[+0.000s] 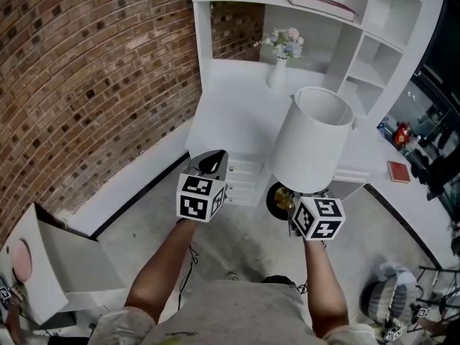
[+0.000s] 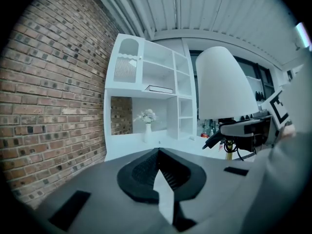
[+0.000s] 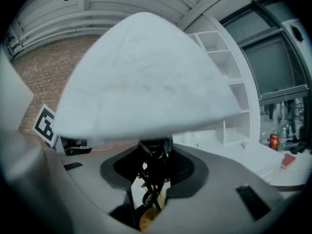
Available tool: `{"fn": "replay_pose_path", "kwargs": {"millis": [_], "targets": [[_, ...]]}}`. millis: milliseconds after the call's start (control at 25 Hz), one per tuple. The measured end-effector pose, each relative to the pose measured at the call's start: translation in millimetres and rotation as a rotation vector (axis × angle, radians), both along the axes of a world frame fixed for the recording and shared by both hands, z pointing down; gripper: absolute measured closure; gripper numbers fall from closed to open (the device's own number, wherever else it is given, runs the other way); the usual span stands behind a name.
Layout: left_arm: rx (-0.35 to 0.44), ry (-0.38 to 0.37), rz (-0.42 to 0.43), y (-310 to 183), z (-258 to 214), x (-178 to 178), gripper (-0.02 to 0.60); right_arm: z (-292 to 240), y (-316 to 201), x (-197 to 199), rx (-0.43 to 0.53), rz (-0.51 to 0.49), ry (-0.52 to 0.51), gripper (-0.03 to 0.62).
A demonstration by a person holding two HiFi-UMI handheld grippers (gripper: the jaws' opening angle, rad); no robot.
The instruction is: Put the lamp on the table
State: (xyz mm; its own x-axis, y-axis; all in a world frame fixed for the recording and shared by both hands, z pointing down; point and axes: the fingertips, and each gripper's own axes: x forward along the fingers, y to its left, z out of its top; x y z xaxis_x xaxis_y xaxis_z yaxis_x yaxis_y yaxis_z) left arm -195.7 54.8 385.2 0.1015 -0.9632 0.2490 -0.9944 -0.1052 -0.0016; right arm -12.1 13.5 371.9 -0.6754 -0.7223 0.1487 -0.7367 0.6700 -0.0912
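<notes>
The lamp has a tall white shade (image 1: 313,139), a brass stem and a dark round base (image 1: 275,201). It hangs upright in the air in front of the white table (image 1: 237,117). My right gripper (image 1: 293,201) is shut on the stem just under the shade. In the right gripper view the shade (image 3: 141,77) fills the top, and the stem with a coiled black cord sits between the jaws of the right gripper (image 3: 155,172). My left gripper (image 1: 210,162) is beside the lamp on the left, shut and empty. In the left gripper view, the left gripper (image 2: 158,167) points at the table, with the shade (image 2: 222,84) at right.
A white vase of flowers (image 1: 279,70) stands at the table's back under white shelves holding a book (image 1: 320,4). Drawers (image 1: 241,178) front the table. A brick wall (image 1: 93,85) runs along the left. A red book (image 1: 399,171) lies on a counter at right.
</notes>
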Motion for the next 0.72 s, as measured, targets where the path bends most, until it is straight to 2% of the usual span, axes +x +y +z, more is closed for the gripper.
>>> {"fn": "replay_pose_path", "kwargs": {"millis": [320,720], "targets": [[-0.005,-0.029,0.062,-26,6,20,0.586,2,-18,12,0.006,0.036,-0.006,0.453],[-0.018,-0.039,0.068,-81,13,27,0.586,8,-71,18,0.010,0.031,-0.012,0.453]]}}
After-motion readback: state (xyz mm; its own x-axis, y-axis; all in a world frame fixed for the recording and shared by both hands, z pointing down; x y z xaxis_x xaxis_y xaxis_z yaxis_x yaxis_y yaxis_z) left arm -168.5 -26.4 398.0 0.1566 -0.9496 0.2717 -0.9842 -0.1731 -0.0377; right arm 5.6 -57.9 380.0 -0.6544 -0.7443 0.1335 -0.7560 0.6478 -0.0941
